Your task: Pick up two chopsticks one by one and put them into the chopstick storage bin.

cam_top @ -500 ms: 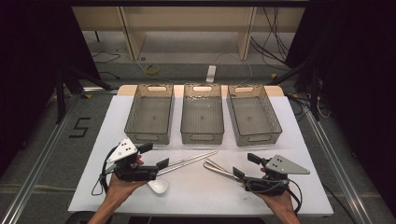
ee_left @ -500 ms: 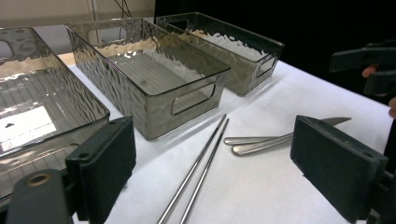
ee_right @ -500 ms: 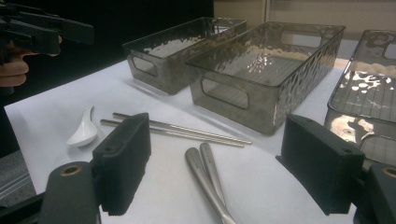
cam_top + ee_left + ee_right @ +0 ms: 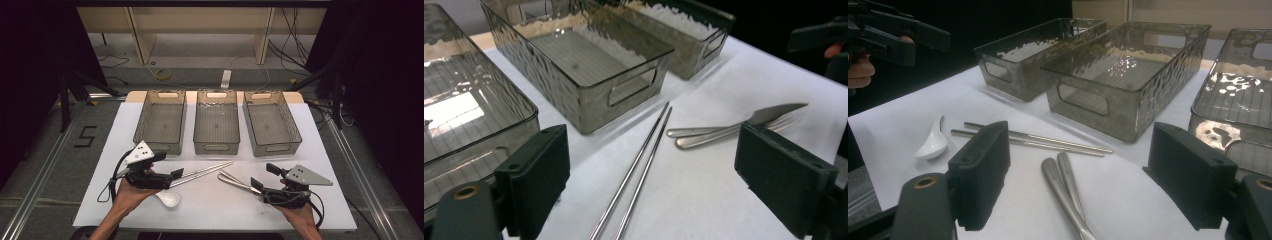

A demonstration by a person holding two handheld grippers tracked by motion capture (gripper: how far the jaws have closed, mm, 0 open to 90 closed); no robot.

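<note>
The chopsticks (image 4: 636, 170) lie on the table (image 4: 210, 210) between the spread jaws of the left gripper (image 4: 176, 175). They should be pinched together, both at once. The right gripper (image 4: 256, 185) is spread around the spoons (image 4: 1065, 190).

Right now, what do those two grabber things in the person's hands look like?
Each is a chunky black tool. The left gripper and the right gripper each carry a grey three-cornered plate with small dark dots on top and trail a black cable. Their jaws are thick, black, blocky pads with little round holes. No sleeves show on the forearms.
</note>
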